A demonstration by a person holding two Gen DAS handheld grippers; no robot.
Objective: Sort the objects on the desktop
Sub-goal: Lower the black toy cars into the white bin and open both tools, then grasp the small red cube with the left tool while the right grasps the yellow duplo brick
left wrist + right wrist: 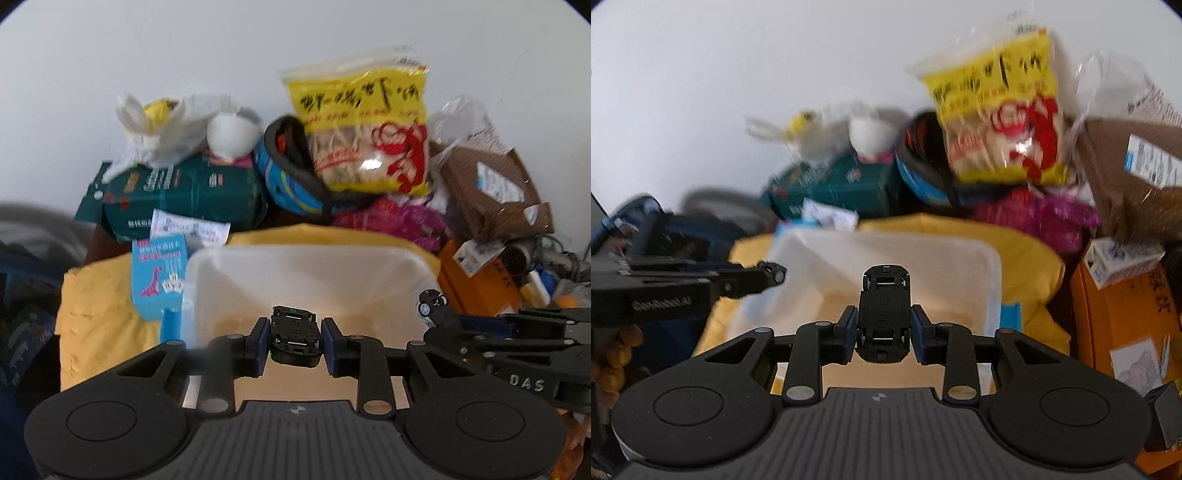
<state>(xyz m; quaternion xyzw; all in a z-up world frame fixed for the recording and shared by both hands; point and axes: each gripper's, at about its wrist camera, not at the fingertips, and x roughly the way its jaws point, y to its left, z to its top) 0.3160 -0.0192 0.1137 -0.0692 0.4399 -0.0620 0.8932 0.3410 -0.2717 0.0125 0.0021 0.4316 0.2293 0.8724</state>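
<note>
Toy cars, two of them, are each clamped underside-up between a gripper's fingers above a translucent bin. In the left wrist view, the left gripper (pixel 294 341) has its blue-padded fingers (pixel 261 341) narrowed onto a black toy car (pixel 294 338), chassis and axles facing the camera, the pads pressing its flanks. In the right wrist view, the right gripper (pixel 883 332) grips a second black toy car (pixel 884 314) the same way, nose pointing away, fingers (pixel 918 332) closed against its sides. Each gripper shows in the other's picture: the right one enters at the right edge of the left view (pixel 517 332), the left one at the left edge of the right view (pixel 683 284), so the two hang side by side.

Just beyond both cars lies the empty translucent plastic bin (pixel 417 273), resting on a yellow cloth (pixel 96 321) that covers the surface. A light-blue carton with a pink dinosaur (pixel 157 280) stands against the bin's left wall.

Farther back, clutter is heaped against a white wall (pixel 147 48): a dark green package (pixel 192 199) topped by a white plastic bag (pixel 166 129), a blue and black helmet (pixel 291 177), a yellow snack bag with red print (pixel 365 133) propped upright, magenta tinsel (pixel 402 221), a torn brown cardboard box (pixel 491 188) and an orange box (pixel 484 291).
</note>
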